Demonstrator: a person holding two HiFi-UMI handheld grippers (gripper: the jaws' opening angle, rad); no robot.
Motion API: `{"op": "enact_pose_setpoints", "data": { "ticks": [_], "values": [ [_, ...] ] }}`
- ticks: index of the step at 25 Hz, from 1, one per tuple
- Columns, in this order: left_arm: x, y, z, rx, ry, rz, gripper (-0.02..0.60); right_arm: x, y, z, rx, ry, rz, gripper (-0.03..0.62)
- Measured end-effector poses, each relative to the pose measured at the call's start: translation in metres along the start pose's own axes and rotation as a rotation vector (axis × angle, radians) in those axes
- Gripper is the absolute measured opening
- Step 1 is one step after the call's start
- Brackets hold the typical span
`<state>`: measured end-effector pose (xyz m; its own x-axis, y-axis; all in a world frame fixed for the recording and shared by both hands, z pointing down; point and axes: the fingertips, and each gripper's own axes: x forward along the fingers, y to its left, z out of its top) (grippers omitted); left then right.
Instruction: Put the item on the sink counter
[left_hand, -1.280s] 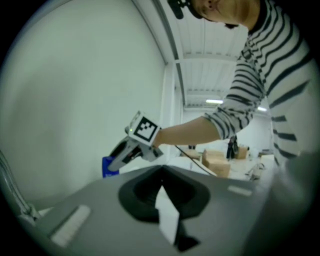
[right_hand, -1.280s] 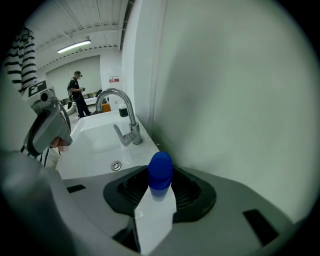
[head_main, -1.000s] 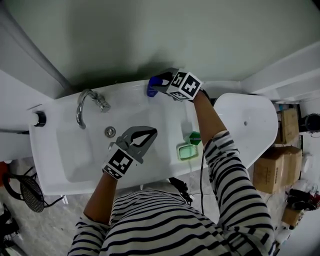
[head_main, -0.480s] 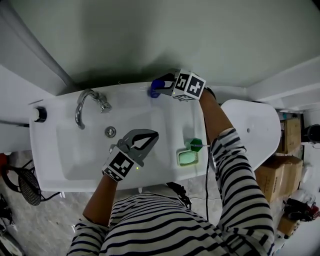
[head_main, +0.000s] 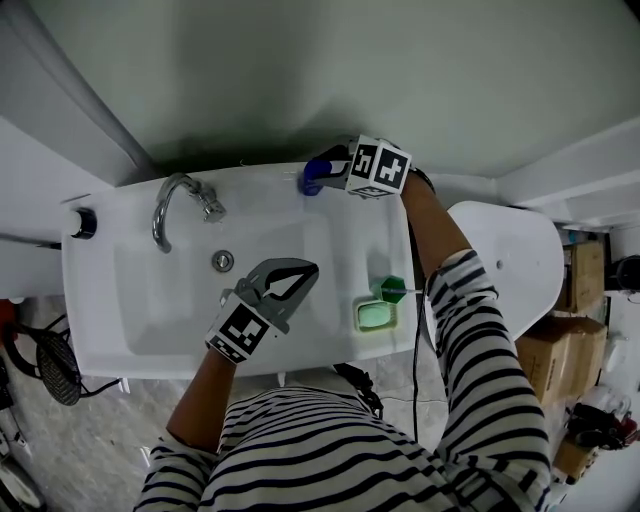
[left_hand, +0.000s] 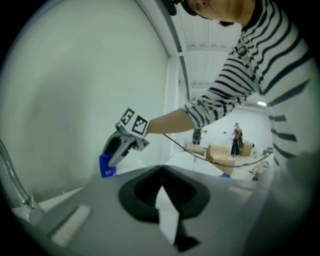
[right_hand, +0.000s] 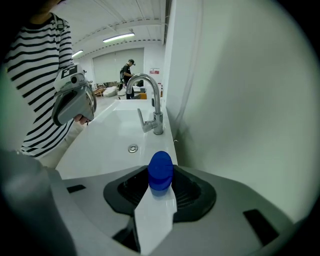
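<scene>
R gripper (head_main: 322, 171) has rolled a bit, grasping blue bottle (right_hand: 160, 171) at sink counter (head_main: 346, 236) far edge; L gripper (head_main: 306, 270) clenched, empty, over basin (head_main: 170, 292).

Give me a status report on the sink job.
Left tool shut, empty, over the basin. Right tool shut on the blue item at the counter's back edge. Green soap dish and faucet stand clear of it.

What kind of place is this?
Likely a washroom corner in a storeroom or workshop: white sink, chrome faucet, green soap dish, with cardboard boxes stacked on the floor beside it.
</scene>
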<state>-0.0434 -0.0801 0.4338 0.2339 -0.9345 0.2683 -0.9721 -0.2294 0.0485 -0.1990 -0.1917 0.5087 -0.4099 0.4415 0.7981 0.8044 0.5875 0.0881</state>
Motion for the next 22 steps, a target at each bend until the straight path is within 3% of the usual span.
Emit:
{"op": "enact_pose_setpoints", "data": {
  "ticks": [6, 15, 22],
  "values": [
    [-0.004, 0.001, 0.001, -0.003, -0.008, 0.017, 0.008, 0.0, -0.004, 0.0, 0.036, 0.001, -0.039, 0.145],
    [-0.009, 0.0, 0.005, -0.004, -0.024, 0.022, 0.008, -0.011, -0.007, 0.007, 0.08, -0.009, -0.093, 0.219],
    [-0.01, 0.002, 0.011, -0.005, -0.044, 0.02, 0.008, -0.042, -0.007, 0.025, 0.132, -0.094, -0.221, 0.219]
  ]
}}
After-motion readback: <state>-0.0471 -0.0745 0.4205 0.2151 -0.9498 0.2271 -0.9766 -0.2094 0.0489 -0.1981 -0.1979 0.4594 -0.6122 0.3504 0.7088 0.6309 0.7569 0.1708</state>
